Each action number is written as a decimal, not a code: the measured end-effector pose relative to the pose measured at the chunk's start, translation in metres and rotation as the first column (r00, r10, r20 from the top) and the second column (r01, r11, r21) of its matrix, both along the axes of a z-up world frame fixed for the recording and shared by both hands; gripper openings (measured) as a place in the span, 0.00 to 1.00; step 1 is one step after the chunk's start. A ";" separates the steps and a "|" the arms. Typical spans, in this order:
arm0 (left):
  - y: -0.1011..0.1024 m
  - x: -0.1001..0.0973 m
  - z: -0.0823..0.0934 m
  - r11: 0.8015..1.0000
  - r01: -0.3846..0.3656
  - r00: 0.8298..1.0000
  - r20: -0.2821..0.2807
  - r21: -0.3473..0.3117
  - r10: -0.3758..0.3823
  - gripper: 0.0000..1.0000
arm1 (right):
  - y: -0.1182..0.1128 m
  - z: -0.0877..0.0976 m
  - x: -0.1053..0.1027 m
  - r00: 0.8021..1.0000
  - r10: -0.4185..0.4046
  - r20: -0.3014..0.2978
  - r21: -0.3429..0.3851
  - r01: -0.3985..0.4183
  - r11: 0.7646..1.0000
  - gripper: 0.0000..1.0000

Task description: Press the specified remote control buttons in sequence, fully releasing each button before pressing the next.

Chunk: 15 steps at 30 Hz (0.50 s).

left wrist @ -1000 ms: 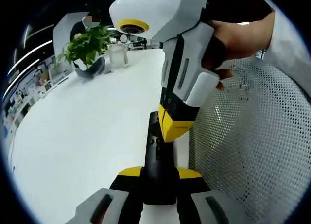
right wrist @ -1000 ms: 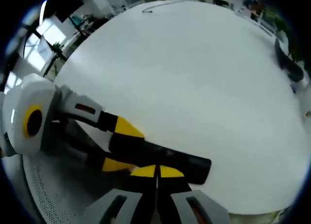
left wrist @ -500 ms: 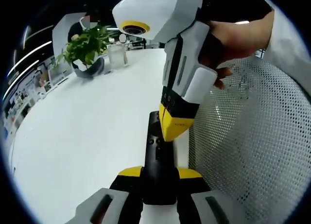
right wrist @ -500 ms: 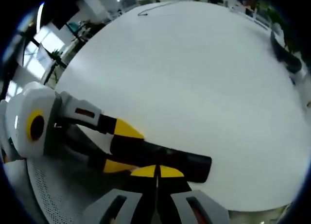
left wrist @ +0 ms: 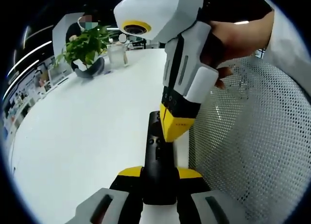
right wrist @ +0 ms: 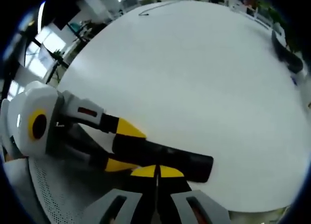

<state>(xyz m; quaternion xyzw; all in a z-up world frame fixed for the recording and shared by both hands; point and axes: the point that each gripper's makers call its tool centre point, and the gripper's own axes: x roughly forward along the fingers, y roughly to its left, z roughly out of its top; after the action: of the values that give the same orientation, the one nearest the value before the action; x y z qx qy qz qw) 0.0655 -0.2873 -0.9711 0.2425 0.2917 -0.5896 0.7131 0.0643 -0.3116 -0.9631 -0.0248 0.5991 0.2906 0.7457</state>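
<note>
A black remote control (left wrist: 156, 158) lies lengthwise between the jaws of my left gripper (left wrist: 159, 173), which is shut on its near end above the white table (left wrist: 87, 127). My right gripper (left wrist: 171, 135), held by a hand (left wrist: 238, 37), comes down from above with its yellow tips shut, and they rest on the remote's upper face near its far end. In the right gripper view, my right gripper (right wrist: 156, 172) is shut and touches the remote (right wrist: 180, 160). The left gripper (right wrist: 124, 147) clasps that remote from the left.
A potted plant (left wrist: 87, 46) and a glass jar (left wrist: 118, 54) stand at the table's far end. A white mesh chair (left wrist: 252, 136) is close on the right, seen also as mesh chair (right wrist: 53, 190). A dark pot (right wrist: 286, 59) and a thin cable (right wrist: 150, 9) lie far off on the table (right wrist: 194, 78).
Nothing has visibly moved on the remote. The right gripper's tips stay on it and the left gripper keeps its hold. Both views have shifted only slightly.
</note>
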 end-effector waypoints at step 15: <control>0.000 -0.001 0.000 1.000 0.001 1.000 0.002 -0.002 -0.001 0.24 | 0.000 -0.005 -0.001 0.999 0.003 0.050 -0.017 -0.002 1.000 0.00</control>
<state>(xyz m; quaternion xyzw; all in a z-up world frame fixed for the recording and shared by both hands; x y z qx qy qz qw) 0.0643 -0.2871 -0.9711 0.2425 0.2905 -0.5899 0.7133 0.0630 -0.3112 -0.9678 -0.0390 0.5827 0.2857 0.7598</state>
